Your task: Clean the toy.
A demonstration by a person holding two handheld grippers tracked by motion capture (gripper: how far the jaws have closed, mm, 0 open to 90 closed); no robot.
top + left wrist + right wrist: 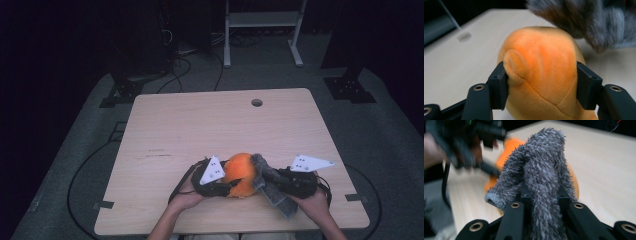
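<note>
An orange plush toy [240,172] rests on the wooden table [200,125] near its front edge. My left gripper [231,184] comes at it from the left. In the left gripper view the jaws [541,82] press into both sides of the plush [541,57]. A grey fuzzy sock-like cloth [272,190] lies against the plush's right side. My right gripper [267,182] is shut on it. In the right gripper view the grey cloth [544,165] stands up between the pinched jaws [542,197], with the orange plush [506,150] and the blurred left gripper [481,135] behind it.
A round hole [257,102] sits near the table's far edge. Beyond the table stand a white metal frame [262,25] and dark stands, with cables on the grey floor. Both hands are close to the front edge.
</note>
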